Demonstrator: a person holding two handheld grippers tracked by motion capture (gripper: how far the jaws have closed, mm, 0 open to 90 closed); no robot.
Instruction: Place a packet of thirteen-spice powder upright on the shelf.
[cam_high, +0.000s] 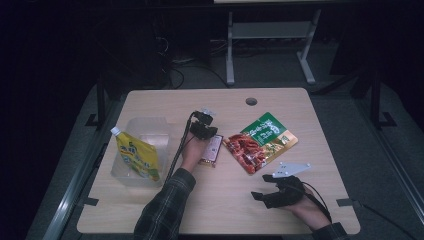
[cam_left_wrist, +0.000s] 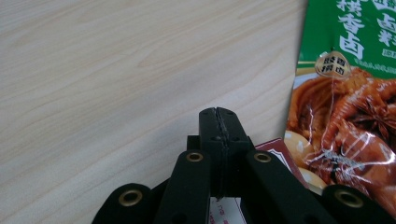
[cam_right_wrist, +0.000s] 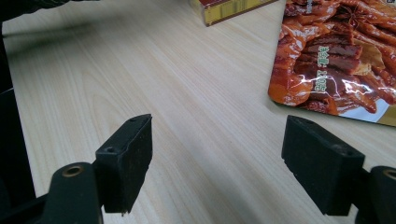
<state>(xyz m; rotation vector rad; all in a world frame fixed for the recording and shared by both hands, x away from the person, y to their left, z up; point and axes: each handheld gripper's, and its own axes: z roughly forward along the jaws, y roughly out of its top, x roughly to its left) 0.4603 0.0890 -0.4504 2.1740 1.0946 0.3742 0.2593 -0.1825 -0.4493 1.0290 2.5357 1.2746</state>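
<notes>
My left gripper (cam_high: 205, 125) is held near the table's middle, over the far end of a dark red snack bar (cam_high: 212, 150). Its jaws are pressed shut (cam_left_wrist: 218, 116), and I see nothing between the tips. A corner of the bar (cam_left_wrist: 276, 150) shows just under them. To the right lies a flat green and red food packet (cam_high: 260, 142) (cam_left_wrist: 345, 93). My right gripper (cam_high: 261, 186) rests low at the front right, open (cam_right_wrist: 217, 154) with bare table between its pads. The packet's red end (cam_right_wrist: 336, 60) lies ahead of it to the right.
A clear plastic tub (cam_high: 145, 131) stands at the left with a yellow spouted pouch (cam_high: 137, 157) leaning in it. The wooden table (cam_high: 165, 102) has a round cable hole (cam_high: 251, 101) near its far edge. A sleeved forearm (cam_high: 162, 210) reaches in from the front.
</notes>
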